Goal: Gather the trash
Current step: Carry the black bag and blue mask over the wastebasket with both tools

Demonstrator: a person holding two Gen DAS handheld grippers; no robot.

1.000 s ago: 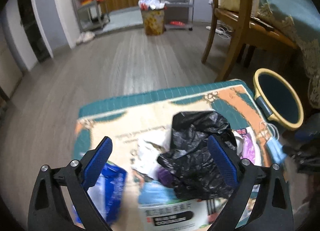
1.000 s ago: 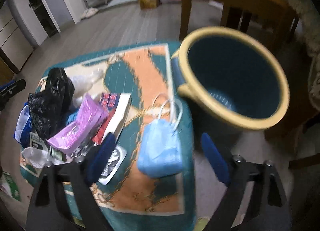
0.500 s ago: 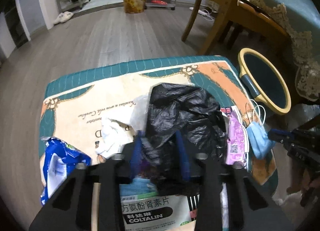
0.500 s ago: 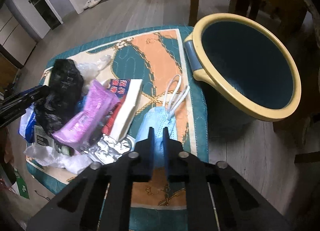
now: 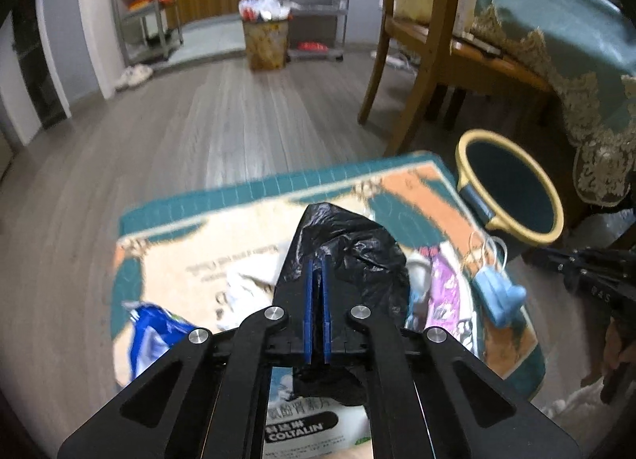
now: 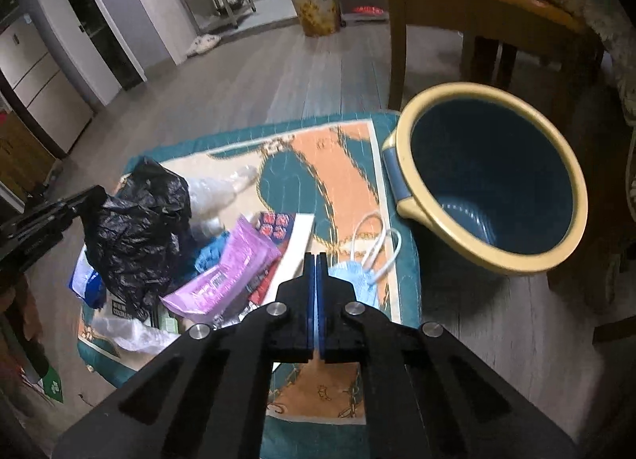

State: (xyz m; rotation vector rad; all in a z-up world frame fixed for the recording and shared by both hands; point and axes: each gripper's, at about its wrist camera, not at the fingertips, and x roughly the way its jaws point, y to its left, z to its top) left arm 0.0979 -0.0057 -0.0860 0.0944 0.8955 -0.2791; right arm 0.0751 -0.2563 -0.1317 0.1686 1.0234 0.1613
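My left gripper [image 5: 317, 260] is shut on a crumpled black plastic bag [image 5: 357, 256] and holds it up over the trash pile; the bag also shows in the right wrist view [image 6: 139, 220]. My right gripper [image 6: 317, 258] is shut on a blue face mask [image 6: 353, 278], whose white ear loops [image 6: 377, 236] trail over the mat; the mask also shows in the left wrist view [image 5: 499, 298]. A dark blue bin with a yellow rim [image 6: 497, 181] stands on the floor just right of the mat [image 6: 334, 165].
On the patterned mat lie a purple packet [image 6: 222, 276], a white box [image 5: 314, 423], a blue packet [image 5: 155, 332], clear plastic [image 6: 214, 188] and foil. A wooden chair [image 5: 421, 41] and a cloth-draped table [image 5: 576, 41] stand behind the bin. Open wood floor lies beyond.
Both grippers went from open to shut: the left closed on the black bag and lifted it, the right closed on the blue mask and raised it slightly.
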